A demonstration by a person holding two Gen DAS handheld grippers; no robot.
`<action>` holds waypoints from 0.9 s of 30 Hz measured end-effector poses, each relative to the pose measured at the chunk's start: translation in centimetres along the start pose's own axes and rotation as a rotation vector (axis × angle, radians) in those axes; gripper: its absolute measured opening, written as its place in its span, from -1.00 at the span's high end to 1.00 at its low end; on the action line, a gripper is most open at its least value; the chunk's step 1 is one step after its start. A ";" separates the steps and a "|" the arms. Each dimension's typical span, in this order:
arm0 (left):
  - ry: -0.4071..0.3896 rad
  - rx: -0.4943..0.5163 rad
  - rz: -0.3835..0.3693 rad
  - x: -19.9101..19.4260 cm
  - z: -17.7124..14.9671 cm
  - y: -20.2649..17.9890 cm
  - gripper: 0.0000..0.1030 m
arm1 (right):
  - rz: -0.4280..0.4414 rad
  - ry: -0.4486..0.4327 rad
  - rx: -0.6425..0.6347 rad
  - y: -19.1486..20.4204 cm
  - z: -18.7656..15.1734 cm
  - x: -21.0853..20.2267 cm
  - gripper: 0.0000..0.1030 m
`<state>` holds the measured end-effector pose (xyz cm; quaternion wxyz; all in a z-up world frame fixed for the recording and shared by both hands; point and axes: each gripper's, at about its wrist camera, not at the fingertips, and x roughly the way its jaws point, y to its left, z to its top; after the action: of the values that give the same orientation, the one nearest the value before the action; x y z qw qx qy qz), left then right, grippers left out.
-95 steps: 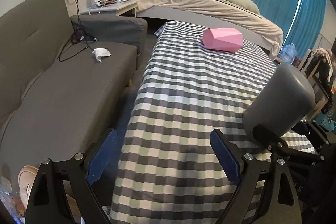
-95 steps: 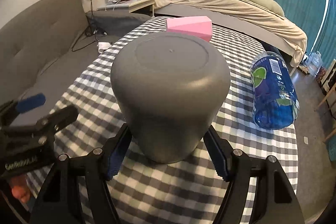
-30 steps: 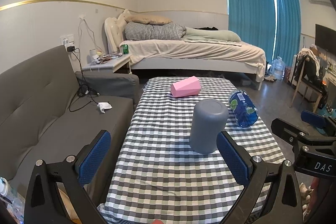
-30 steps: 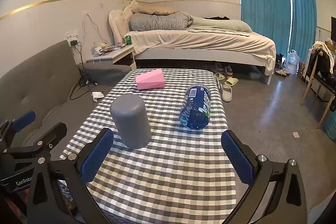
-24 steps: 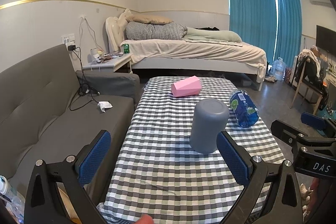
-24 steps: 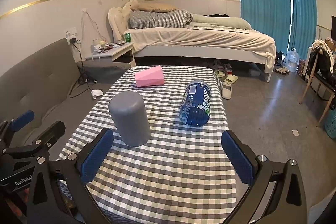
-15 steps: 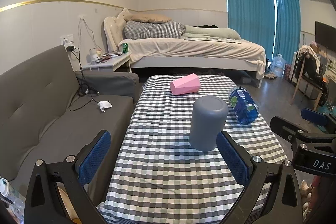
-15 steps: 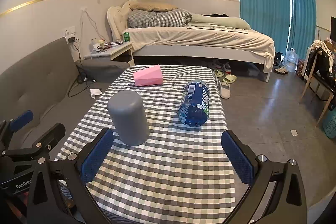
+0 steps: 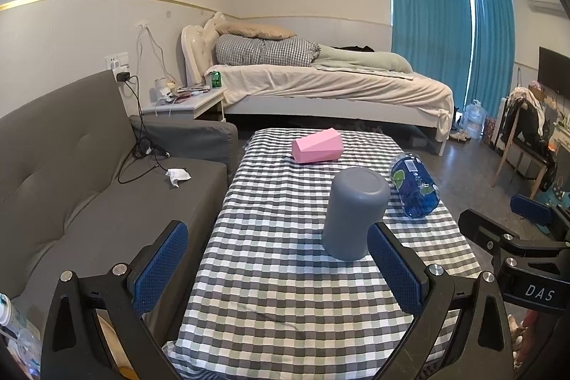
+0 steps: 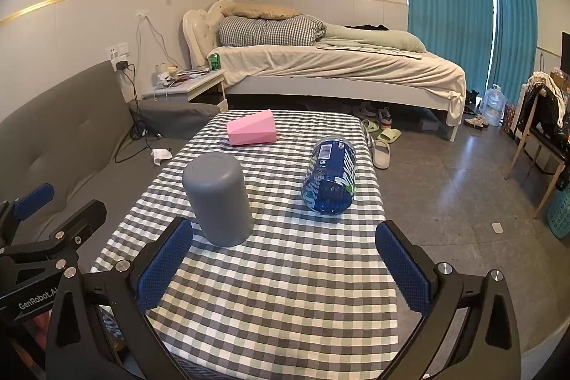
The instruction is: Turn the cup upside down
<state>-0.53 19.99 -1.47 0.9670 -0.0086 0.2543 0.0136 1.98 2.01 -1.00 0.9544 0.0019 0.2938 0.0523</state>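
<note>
The grey cup (image 9: 352, 212) stands upside down, base up, on the checked tablecloth (image 9: 285, 273); it also shows in the right wrist view (image 10: 219, 198). My left gripper (image 9: 278, 269) is open and empty, held back from the table's near end, with the cup just beyond its right finger. My right gripper (image 10: 283, 266) is open and empty, also back from the table, with the cup beyond its left finger. Neither gripper touches the cup.
A pink faceted box (image 9: 317, 145) lies at the table's far end. A blue plastic bottle (image 10: 329, 180) lies on its side at the table's right. A grey sofa (image 9: 71, 187) is on the left, a bed (image 9: 320, 88) behind, and a chair (image 10: 541, 130) to the right.
3.2 s ago my right gripper was around the upside-down cup on the table. It has let go and both grippers have pulled well back. In the last second almost nothing moved.
</note>
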 end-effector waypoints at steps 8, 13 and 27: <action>0.002 -0.003 -0.005 0.0 0.0 0.1 -1.00 | 0.000 0.003 -0.001 0.0 -0.1 0.0 -0.99; 0.003 -0.006 -0.006 0.1 0.0 0.1 -1.00 | 0.000 0.007 -0.002 0.0 -0.2 0.1 -0.99; -0.008 0.015 0.002 0.0 -0.2 -0.3 -1.00 | 0.001 0.019 -0.012 0.1 -0.1 0.6 -0.99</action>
<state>-0.60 19.64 -1.68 0.9681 -0.0009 0.2504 0.0127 2.43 2.22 -1.39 0.9516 -0.0043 0.3024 0.0548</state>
